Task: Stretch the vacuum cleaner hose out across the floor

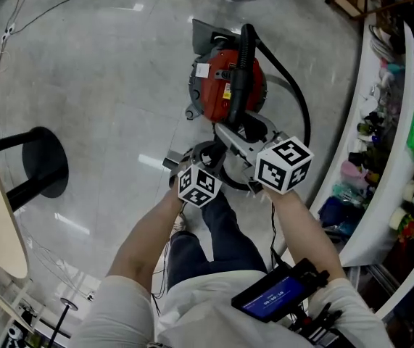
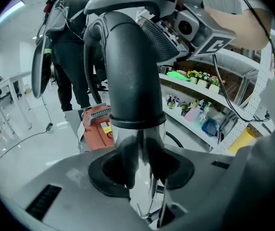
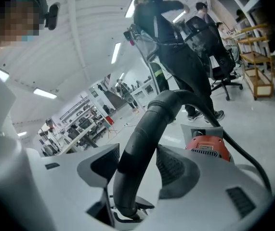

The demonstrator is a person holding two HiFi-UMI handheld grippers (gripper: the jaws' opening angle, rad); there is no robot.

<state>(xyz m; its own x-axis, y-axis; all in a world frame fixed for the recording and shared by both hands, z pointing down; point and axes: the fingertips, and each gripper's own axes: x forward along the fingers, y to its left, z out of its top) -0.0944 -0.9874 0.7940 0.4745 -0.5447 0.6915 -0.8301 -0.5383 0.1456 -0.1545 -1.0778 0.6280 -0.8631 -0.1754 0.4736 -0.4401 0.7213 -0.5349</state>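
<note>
Head view: A person is looking down at a pale floor. A red vacuum cleaner is sitting on the floor just beyond their legs. Its thin black hose is curving in a tight loop along the cleaner's right side and is not yet stretched out. The hose's rigid black handle tube is rising from over the cleaner toward the person. The left gripper and right gripper are meeting it side by side. These 2 holds on the stiff end probably let the person steer it as 1 piece. A black stool is standing well to the left, and shelves of bottles are lining the right.

Left gripper view: The jaws are clenching a chrome tube just below the handle tube's black elbow. This firm grip is likely carrying the weight. The vacuum cleaner is showing far off on the floor behind.

Right gripper view: The ridged pads are standing on either side of the handle tube. A sliver of floor is showing beside the right pad, so this hold looks released rather than clamped, perhaps for guiding or re-gripping. The vacuum cleaner is sitting far right, with the hose trailing toward the near right.
</note>
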